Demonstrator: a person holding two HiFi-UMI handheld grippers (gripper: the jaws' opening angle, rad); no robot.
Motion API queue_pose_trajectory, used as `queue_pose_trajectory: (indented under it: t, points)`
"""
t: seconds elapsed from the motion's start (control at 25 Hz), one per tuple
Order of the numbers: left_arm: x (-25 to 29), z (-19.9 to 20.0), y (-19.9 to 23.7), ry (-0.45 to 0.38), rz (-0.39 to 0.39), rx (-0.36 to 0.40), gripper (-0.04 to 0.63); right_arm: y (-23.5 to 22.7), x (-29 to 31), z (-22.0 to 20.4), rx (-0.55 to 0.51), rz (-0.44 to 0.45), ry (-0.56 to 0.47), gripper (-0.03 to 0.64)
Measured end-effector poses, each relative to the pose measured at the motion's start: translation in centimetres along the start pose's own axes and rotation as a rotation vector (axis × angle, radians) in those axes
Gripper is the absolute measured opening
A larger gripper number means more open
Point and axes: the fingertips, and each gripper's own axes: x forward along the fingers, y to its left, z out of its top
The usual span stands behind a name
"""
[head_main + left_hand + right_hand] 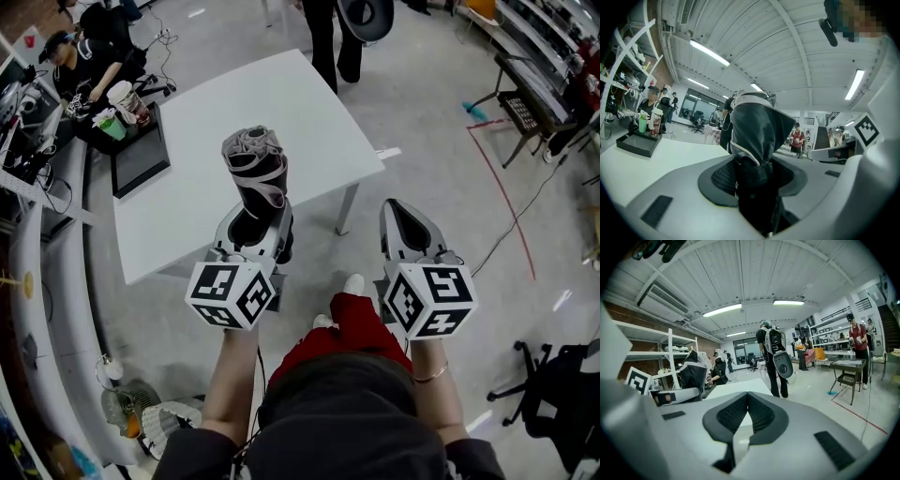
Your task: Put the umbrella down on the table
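Observation:
The folded black-and-grey umbrella (255, 173) stands upright between the jaws of my left gripper (255, 225), which is shut on its lower part. It hangs over the near edge of the white table (262, 103). In the left gripper view the umbrella (757, 136) fills the gap between the pads of the left gripper (754, 180), with the tabletop (647, 154) beyond. My right gripper (398, 211) is off the table's right corner, shut and holding nothing. In the right gripper view the right gripper (746, 401) has its pads meeting at the tip, and the umbrella (691, 371) shows at left.
A black tray (141, 155) with cups (127, 101) sits at the table's far left, beside a seated person (80, 56). Another person (328, 37) stands at the table's far side. A small black stand (525, 103) and an office chair (562, 394) are to the right.

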Motion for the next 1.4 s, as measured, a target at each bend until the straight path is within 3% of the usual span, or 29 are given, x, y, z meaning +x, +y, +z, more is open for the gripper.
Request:
queue_pose_trajectory:
  t: [0.8, 1.4]
  points:
    - [7.5, 0.1, 3.5, 0.094, 0.002, 0.119, 0.184, -5.1, 4.5, 0.1, 0.052, -0.055, 0.012, 0.018]
    - [14.8, -2.3, 3.6, 0.241, -0.082, 0.215, 0.185, -7.8, 9.0, -1.4, 0.099, -0.088, 0.064, 0.018]
